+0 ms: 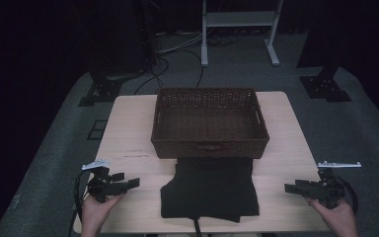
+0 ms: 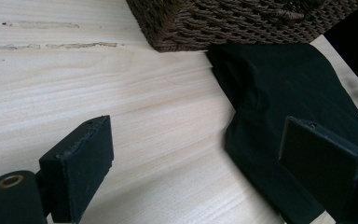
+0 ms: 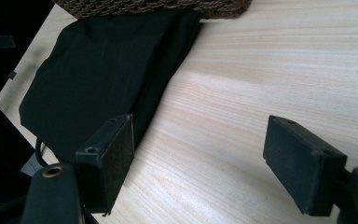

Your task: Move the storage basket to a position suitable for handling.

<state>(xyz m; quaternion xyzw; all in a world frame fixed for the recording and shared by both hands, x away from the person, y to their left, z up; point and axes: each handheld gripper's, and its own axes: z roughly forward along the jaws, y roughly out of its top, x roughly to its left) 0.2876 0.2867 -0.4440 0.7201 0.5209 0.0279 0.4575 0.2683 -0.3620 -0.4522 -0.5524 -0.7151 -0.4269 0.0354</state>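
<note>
Nothing is started yet, as I read it. The black folded cloth (image 1: 209, 190) lies flat on the bench (image 1: 128, 123), its far edge tucked against the front wall of the wicker basket (image 1: 209, 148), which looks empty. My left tongs (image 1: 134, 183) rest near the cloth's left edge, jaws wide apart with nothing between them. My right tongs (image 1: 289, 187) sit at the opposite side, also wide open and empty, both pointing inward at the cloth. Left to do, I judge: grip the cloth and get it into the basket. The basket's front wall must be cleared on the lift. A dark cable (image 1: 196, 226) runs out from under the cloth's near edge and may snag.
</note>
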